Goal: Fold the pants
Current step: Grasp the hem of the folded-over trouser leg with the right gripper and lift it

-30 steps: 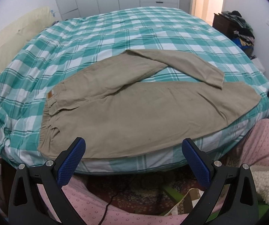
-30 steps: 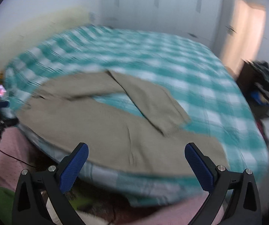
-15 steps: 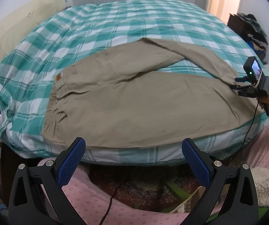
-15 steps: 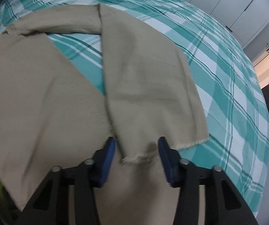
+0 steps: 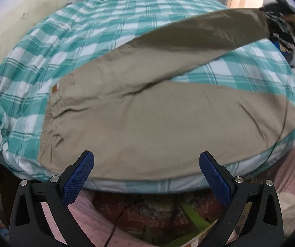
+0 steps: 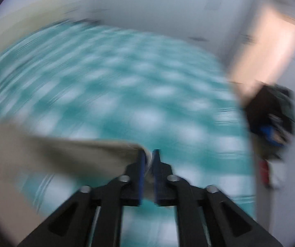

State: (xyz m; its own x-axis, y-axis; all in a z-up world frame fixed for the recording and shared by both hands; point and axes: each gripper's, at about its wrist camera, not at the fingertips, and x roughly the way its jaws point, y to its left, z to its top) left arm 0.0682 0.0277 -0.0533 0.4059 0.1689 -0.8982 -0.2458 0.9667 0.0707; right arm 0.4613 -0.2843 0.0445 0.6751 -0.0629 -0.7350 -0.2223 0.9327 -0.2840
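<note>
Khaki pants (image 5: 147, 115) lie on a teal checked bed (image 5: 89, 30), waistband at the left, one leg flat along the near edge. The other leg (image 5: 198, 39) is stretched up and to the right, off the bed. My right gripper (image 6: 149, 158) is shut on that leg's hem (image 6: 126, 148); it also shows at the top right of the left wrist view as the right gripper (image 5: 279, 6). My left gripper (image 5: 146, 164) hangs open above the near edge of the pants, with nothing between its blue pads (image 5: 79, 175).
A cream pillow (image 5: 9, 26) lies at the bed's left. Dark furniture piled with clothes (image 5: 283, 35) stands at the right wall. Pink dotted fabric (image 5: 85, 222) and a patterned rug (image 5: 151, 212) are below the bed's near edge. White wardrobes line the back.
The right gripper closed on the folded-over leg's hem and pulled it up and out to the right, straightening that leg. My left gripper moved closer to the pants and stayed open.
</note>
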